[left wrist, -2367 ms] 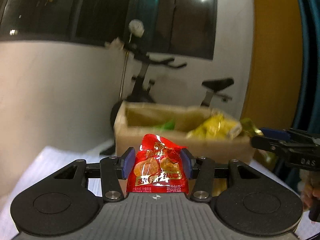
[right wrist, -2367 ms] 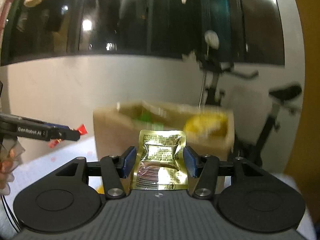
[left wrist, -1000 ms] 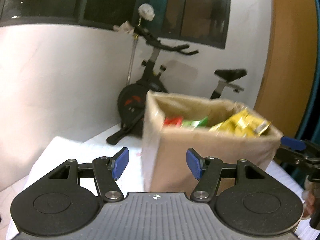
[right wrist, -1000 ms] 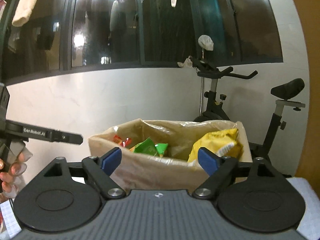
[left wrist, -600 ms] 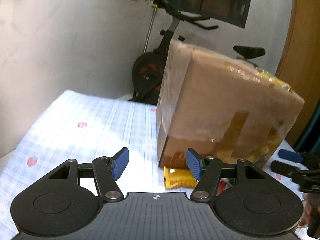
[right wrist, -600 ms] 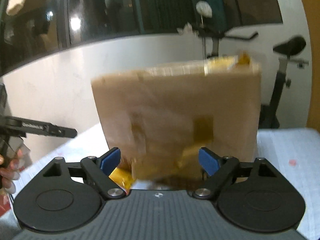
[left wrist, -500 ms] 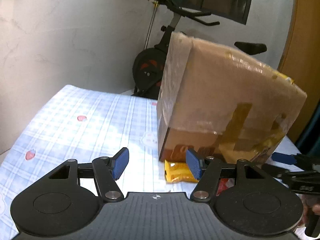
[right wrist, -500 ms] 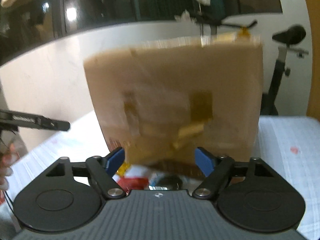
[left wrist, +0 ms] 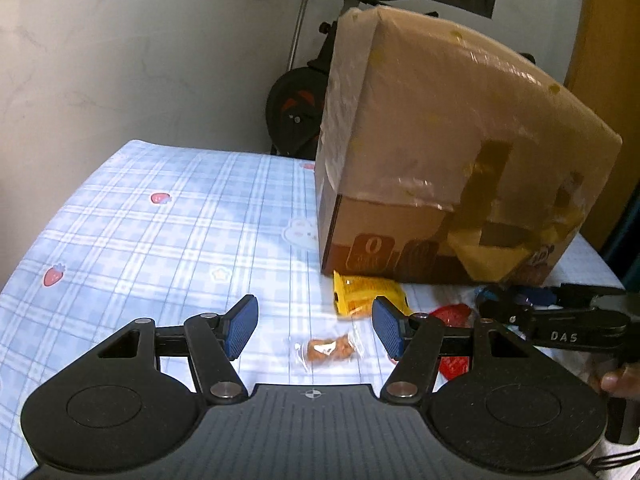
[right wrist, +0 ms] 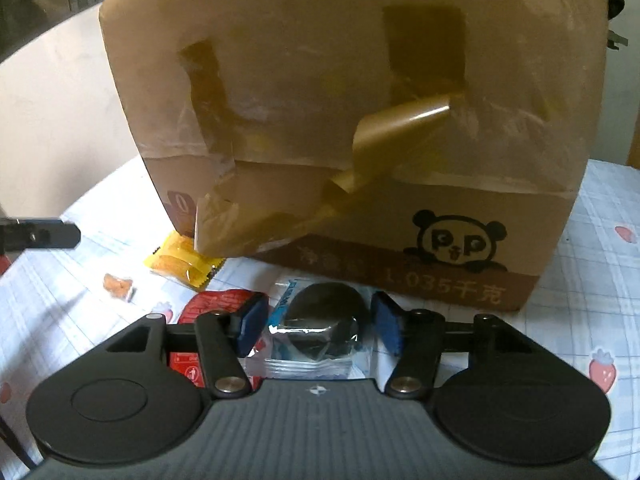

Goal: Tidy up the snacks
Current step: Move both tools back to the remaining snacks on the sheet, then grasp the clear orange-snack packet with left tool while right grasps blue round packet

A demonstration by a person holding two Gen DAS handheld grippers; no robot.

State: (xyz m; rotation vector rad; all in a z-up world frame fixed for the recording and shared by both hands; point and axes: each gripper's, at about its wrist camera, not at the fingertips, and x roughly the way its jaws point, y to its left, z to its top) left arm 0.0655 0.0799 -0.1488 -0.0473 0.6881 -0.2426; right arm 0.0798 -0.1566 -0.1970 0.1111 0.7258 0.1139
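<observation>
Your left gripper [left wrist: 314, 326] hangs open over a small clear-wrapped snack [left wrist: 328, 350] on the checked tablecloth [left wrist: 160, 240], nothing gripped. Your right gripper [right wrist: 316, 322] has just been closing around a blue-and-silver packet [right wrist: 316, 320] (pads not touching yet), just in front of the cardboard box [right wrist: 360, 100]. Yellow packet [right wrist: 182, 262] and red packet [right wrist: 212, 304] beside it.

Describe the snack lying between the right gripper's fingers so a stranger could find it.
Start at the big brown cardboard box on the blue checked tablecloth. Before its panda logo lies a clear blue-edged packet holding something dark and round, unlike the red packet beside it.
</observation>
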